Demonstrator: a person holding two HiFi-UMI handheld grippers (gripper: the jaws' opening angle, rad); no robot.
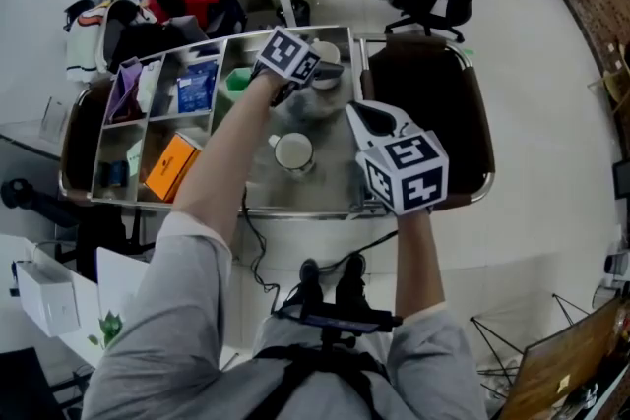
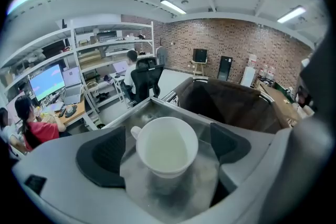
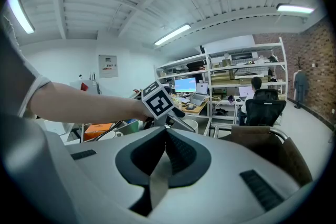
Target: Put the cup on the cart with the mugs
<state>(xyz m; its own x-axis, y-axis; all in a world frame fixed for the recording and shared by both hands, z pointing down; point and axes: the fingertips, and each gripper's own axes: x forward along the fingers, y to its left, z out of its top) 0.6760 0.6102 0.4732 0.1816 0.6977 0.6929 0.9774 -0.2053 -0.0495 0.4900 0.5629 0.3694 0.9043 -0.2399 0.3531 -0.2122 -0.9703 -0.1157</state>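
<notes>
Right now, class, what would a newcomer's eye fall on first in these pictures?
A white cup stands on the steel cart between the left gripper's wide-open jaws, touching neither pad. Nearer the person, a second white mug sits on the same cart top, and the right gripper hovers shut to its right.

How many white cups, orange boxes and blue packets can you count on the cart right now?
White cups: 2, one standing free, one between the pads of the open left claw
Orange boxes: 1
Blue packets: 1
Total: 4
</notes>
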